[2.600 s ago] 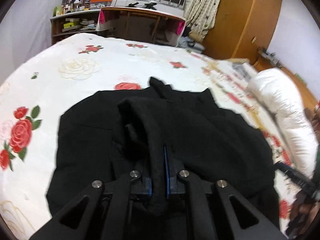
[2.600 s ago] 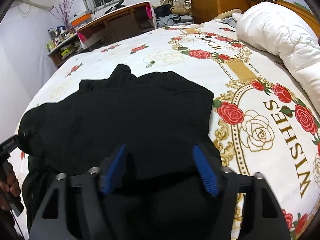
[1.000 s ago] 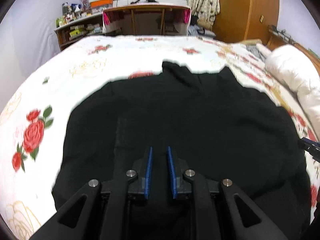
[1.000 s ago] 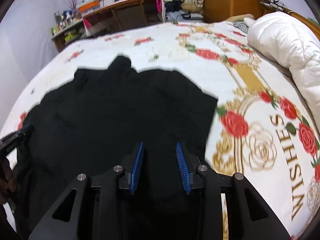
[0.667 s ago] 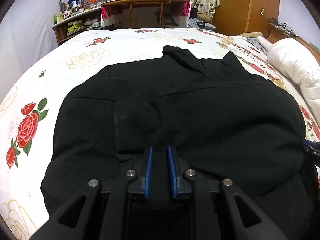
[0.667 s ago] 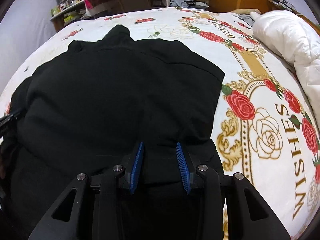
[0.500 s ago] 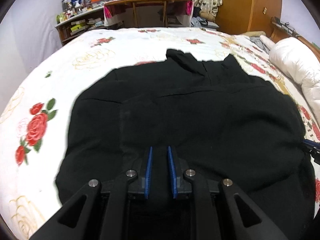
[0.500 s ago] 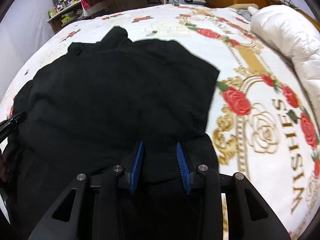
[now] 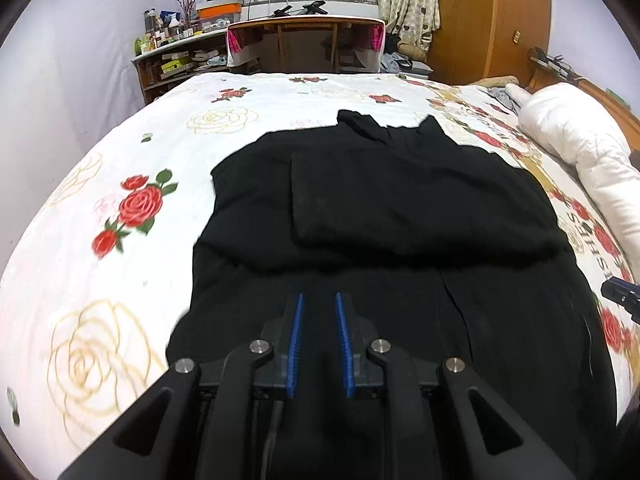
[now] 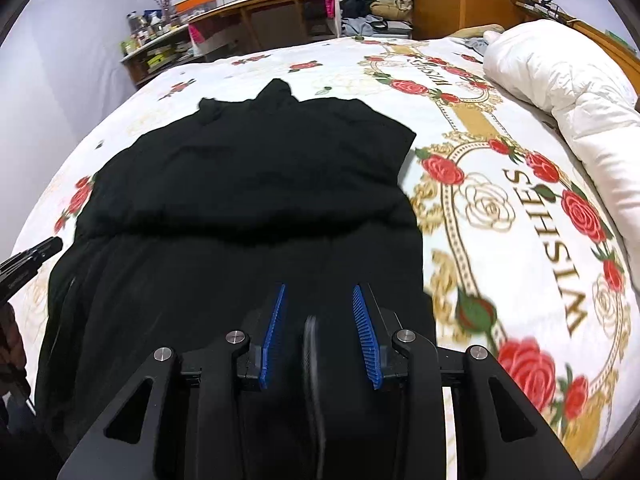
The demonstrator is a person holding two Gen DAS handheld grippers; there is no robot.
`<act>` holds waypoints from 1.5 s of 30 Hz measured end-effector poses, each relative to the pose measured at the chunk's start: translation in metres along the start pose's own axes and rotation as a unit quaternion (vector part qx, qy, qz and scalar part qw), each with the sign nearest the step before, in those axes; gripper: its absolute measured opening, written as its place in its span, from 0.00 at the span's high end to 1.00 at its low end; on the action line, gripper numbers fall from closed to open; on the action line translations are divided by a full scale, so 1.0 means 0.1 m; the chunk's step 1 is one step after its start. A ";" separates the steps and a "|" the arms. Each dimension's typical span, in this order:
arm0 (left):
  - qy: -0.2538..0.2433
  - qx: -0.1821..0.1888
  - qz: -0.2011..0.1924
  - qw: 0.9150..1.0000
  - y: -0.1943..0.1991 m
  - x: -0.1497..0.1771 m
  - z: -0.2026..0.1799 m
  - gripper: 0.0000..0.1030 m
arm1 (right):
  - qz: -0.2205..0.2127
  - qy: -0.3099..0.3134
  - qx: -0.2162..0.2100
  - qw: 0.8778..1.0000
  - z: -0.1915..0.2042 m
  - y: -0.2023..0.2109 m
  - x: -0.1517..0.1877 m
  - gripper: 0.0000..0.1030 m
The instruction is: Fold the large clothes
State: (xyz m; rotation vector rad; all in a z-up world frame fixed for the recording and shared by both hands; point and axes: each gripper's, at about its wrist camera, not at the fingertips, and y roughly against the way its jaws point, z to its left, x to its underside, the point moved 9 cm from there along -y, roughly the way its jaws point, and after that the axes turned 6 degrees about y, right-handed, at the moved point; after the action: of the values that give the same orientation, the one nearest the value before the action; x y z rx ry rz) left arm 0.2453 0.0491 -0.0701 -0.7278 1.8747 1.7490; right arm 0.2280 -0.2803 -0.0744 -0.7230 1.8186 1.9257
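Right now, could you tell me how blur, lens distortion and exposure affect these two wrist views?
Left wrist view: the fisheye bows the white rose-printed bedspread, corners are vignetted dark, and the near roses smear. Right wrist view: the same curvature, motion blur on the closest roses, and the black cloth garment is so dark that its folds barely read.

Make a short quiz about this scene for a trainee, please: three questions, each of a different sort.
1. True or false: the black garment lies on a bare wooden floor.
2. What lies along the right side of the bedsheet? A) a white quilt B) a red suitcase C) a laptop
3. Fill in: the gold word printed to the right of the garment reads ____.
Key: 1 false, it lies on the rose-print bedsheet; 2 A; 3 WISHES.
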 end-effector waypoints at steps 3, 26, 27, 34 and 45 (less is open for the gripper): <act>-0.003 0.005 0.001 1.000 0.15 0.16 -0.03 0.82 | -0.003 0.002 -0.010 1.000 0.12 0.14 0.18 0.59; -0.011 0.007 0.014 1.000 0.99 0.99 -0.01 0.72 | -0.010 0.024 -0.046 0.999 0.65 0.79 0.97 0.38; -0.010 0.007 0.013 1.000 1.02 1.02 0.01 0.71 | -0.010 0.025 -0.045 0.999 0.65 0.82 1.01 0.38; 0.001 -0.001 0.016 1.000 1.19 1.20 0.23 0.62 | 0.002 0.006 -0.038 0.999 0.54 0.92 1.28 0.38; 0.045 -0.041 0.034 0.998 1.17 1.48 0.74 0.55 | 0.035 -0.078 -0.017 0.996 0.03 0.87 1.70 0.38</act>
State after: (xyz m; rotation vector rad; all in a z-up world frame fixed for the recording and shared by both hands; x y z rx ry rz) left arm 0.0561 0.1188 -0.0858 -0.7944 1.9178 1.8730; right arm 0.0402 -0.2952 -0.1092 -0.5091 1.7416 2.0022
